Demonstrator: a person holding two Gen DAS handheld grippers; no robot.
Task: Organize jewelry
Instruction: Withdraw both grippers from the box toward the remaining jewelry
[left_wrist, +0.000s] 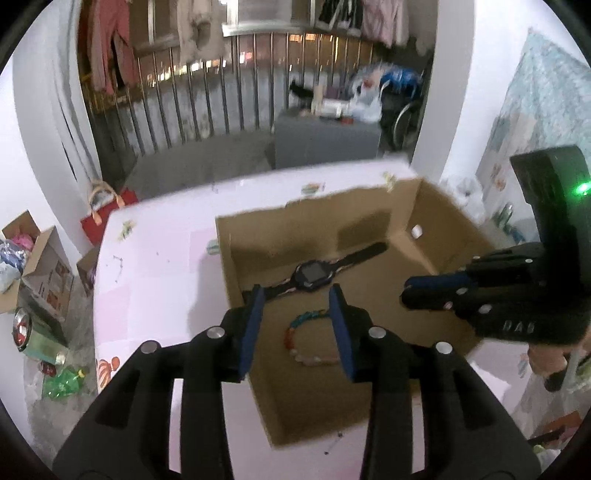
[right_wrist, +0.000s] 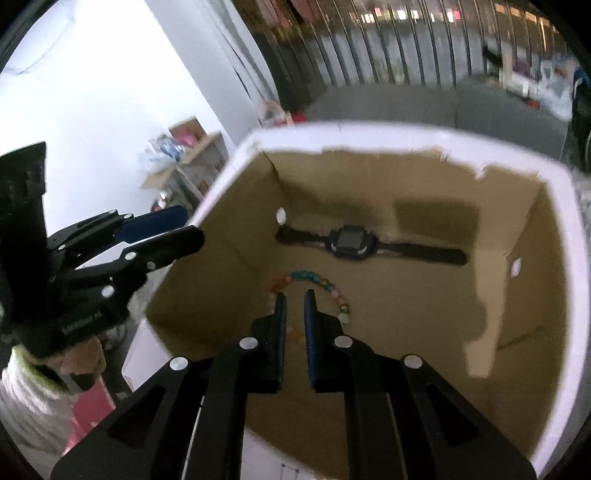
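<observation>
The left gripper (left_wrist: 297, 325) hangs over the near-left corner of the cardboard box (left_wrist: 436, 206), its fingers (left_wrist: 251, 328) partly apart with nothing between them. Both pieces of jewelry already lie on the box floor, so the putting-in step looks done or nearly done. Next, I think the hands must find any jewelry left on the pink surface (left_wrist: 159, 266).

The black watch (left_wrist: 312, 275) lies flat with its straps stretched out. Just in front of it, the bead bracelet (left_wrist: 306, 341) curls in many colors.

The right gripper (right_wrist: 294, 328) points down over the bracelet, fingers (right_wrist: 279, 332) narrow and holding nothing.
</observation>
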